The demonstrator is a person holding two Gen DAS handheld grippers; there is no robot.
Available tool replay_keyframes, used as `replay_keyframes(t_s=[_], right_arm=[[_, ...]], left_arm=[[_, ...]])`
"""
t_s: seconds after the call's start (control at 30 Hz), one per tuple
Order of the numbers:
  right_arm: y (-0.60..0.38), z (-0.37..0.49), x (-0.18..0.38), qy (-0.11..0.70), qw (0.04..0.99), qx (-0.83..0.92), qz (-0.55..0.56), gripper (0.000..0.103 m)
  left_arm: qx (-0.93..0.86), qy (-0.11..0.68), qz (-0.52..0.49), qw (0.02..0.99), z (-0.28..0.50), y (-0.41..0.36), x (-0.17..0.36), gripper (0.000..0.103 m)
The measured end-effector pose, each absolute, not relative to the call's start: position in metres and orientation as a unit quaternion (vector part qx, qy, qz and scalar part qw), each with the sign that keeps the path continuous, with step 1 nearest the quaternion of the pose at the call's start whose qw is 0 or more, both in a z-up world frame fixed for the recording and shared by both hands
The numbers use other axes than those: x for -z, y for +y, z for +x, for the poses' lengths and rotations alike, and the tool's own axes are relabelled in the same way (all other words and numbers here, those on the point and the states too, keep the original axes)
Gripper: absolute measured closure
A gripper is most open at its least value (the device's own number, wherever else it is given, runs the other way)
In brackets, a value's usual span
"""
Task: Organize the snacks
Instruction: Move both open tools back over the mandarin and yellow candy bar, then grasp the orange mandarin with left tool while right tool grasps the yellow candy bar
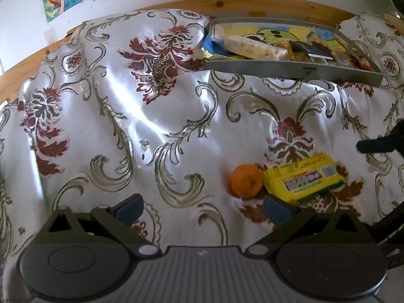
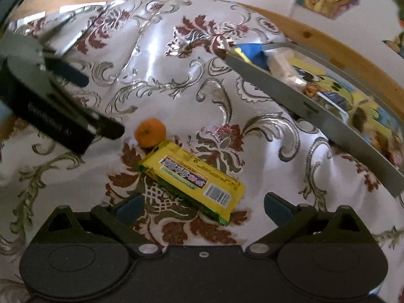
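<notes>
One orange touches one yellow packet; both grippers' fingers spread apart, empty.

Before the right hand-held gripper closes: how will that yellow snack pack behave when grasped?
The yellow snack pack looks like glossy film wrap, so probably slippery and crinkly, with some give. It lies flat on wrinkled satin cloth, so it may slide if pushed. It touches the mandarin, which could roll if nudged.
</notes>
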State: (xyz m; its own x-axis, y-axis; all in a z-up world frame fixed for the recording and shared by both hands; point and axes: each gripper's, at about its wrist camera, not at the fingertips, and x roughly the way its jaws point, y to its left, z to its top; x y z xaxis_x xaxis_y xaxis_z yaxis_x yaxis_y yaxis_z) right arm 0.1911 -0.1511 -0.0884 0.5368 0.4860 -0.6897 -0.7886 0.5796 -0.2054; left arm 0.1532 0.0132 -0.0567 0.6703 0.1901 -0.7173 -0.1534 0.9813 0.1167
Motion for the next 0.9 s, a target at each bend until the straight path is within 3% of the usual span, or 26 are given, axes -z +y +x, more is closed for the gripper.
replay_keyframes(t_s=[0.37,0.6,0.9], right_arm=[[-0.15,0.213,0.1,0.242,0.827,-0.422,-0.283,0.006],[-0.147,0.24,0.106,0.263,0.807,-0.469,-0.244,0.007],[-0.151,0.25,0.111,0.295,0.788,-0.487,-0.235,0.022]], left_arm=[[-0.061,0.388,-0.007,0.92,0.173,0.016,0.061,0.0],[-0.026,0.404,-0.003,0.914,0.183,0.015,0.068,0.0],[-0.014,0.404,-0.043,0.914,0.19,0.02,0.07,0.004]])
